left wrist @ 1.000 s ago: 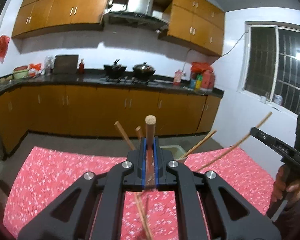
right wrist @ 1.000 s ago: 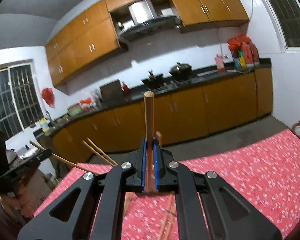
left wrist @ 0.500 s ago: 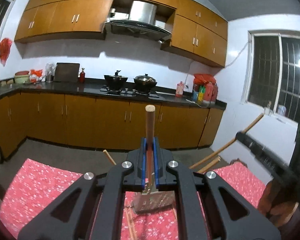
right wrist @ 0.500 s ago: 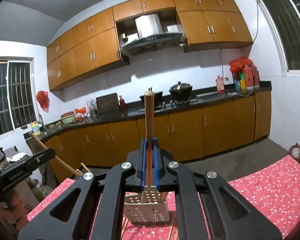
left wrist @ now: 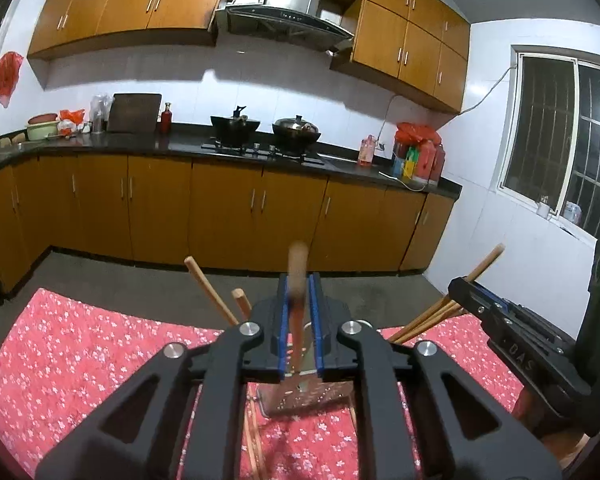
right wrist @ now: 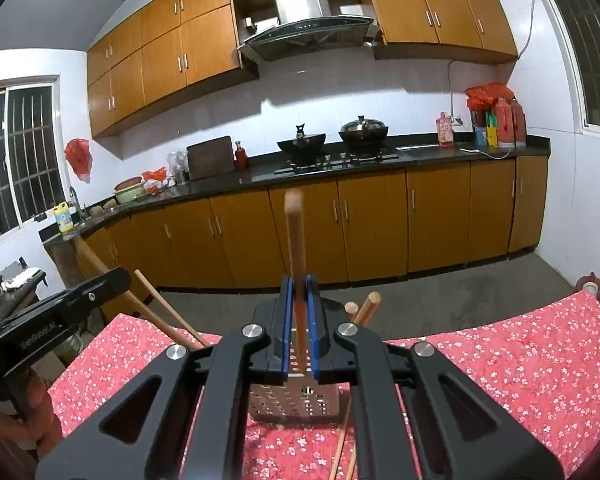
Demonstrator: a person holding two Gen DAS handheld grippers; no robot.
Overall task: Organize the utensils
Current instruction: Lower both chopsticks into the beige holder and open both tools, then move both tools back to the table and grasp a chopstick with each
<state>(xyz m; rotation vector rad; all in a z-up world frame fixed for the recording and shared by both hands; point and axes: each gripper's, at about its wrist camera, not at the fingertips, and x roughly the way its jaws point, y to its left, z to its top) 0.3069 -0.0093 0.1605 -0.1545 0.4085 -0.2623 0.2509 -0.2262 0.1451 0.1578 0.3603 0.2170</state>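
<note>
My left gripper has its jaws parted around a wooden stick; the stick looks blurred and loose between the blue pads. My right gripper has parted jaws around another wooden stick. Below both stands a perforated metal utensil holder, also in the right wrist view, with several wooden chopsticks leaning in it. The right gripper's body shows in the left wrist view, the left gripper's body in the right wrist view.
The table carries a red floral cloth, also in the right wrist view. More chopsticks lie on the cloth by the holder. Kitchen cabinets and a counter with pots stand behind.
Both grippers tilted down toward the holder. Their jaws went from shut on the sticks to slightly parted, and the sticks now blur as they slip down.
</note>
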